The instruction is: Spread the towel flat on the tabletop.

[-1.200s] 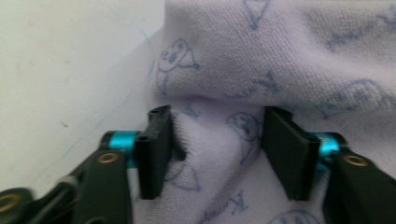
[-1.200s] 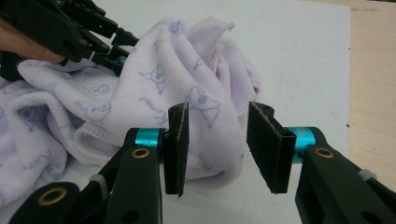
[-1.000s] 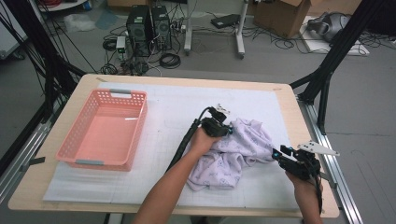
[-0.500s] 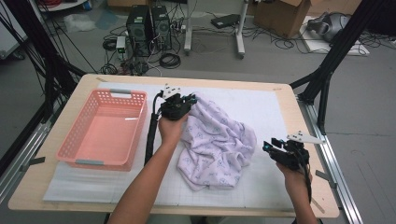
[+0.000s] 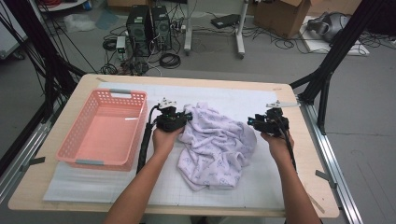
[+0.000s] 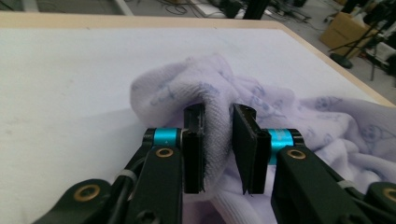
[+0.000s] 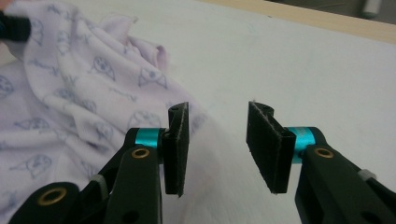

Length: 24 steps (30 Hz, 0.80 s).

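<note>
Worktop: a pale wooden worktop [image 5: 56, 186] under a white gridded mat [image 5: 243, 100] is carrying everything, with the person's two forearms reaching in from the near edge.

Basket: a salmon-pink slatted plastic basket [image 5: 77, 140] is sitting on the left part of the mat, just beside the left hand and apart from the cloth.

Cloth: a crumpled pale lilac cotton cloth with small printed faces [image 5: 217, 149] is lying in the middle of the mat, between the two hands, bunched in folds, its far left corner reaching up to the left gripper.

Left gripper: the black left gripper [image 5: 187, 117] is resting at the cloth's far left corner. In the left gripper view [image 6: 218, 122] a raised fold of the cloth [image 6: 215, 126] is standing between its fingers [image 6: 194, 140]; they have just been opening, the left pad is lying against the fold, a thin gap is showing on the right side, so the pinch is slackening rather than biting.

Right gripper: the black right gripper [image 5: 252, 122] is hovering at the cloth's right edge. In the right gripper view [image 7: 218, 116] its fingers [image 7: 177, 140] are standing spread with only white mat between them, the cloth [image 7: 70, 93] lying just to their left.
</note>
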Available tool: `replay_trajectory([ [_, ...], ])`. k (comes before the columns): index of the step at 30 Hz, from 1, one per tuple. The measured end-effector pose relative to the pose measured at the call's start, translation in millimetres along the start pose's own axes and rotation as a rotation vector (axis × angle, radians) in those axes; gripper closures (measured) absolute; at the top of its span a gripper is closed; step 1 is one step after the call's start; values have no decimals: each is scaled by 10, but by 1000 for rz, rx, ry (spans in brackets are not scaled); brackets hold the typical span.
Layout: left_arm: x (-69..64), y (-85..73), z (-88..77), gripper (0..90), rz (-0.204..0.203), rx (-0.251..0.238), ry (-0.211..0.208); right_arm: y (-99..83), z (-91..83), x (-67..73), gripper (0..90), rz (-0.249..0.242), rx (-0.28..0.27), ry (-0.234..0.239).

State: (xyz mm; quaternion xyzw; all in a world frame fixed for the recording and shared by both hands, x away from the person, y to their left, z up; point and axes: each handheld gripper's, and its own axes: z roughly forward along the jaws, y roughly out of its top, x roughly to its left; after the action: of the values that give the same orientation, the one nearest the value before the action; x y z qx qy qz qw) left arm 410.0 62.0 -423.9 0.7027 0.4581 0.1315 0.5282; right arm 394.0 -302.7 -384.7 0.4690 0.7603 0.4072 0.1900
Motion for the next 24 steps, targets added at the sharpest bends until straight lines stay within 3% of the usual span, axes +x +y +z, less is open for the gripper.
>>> replay_trajectory([
  [3,-7,-58,1,734,0,16,-16,50,235,-8,564,-1,12,39],
  [5,-1,-82,-6,741,1,23,-18,84,409,27,530,-10,50,45],
  [7,18,-101,-18,772,0,39,-25,133,580,98,462,-42,82,54],
  [10,54,-133,-36,789,-6,53,-18,232,818,237,450,-76,104,79],
  [12,72,-146,-49,795,-2,66,-17,277,966,325,459,-106,137,83],
  [16,100,-155,-68,807,11,77,-10,275,1211,543,592,-182,225,130],
  [18,113,-142,-85,807,15,67,7,270,1259,625,703,-233,247,119],
  [21,117,-97,-134,810,19,6,42,307,1236,592,787,-222,257,145],
  [24,105,-58,-168,813,20,-37,57,368,1138,536,793,-218,175,61],
])
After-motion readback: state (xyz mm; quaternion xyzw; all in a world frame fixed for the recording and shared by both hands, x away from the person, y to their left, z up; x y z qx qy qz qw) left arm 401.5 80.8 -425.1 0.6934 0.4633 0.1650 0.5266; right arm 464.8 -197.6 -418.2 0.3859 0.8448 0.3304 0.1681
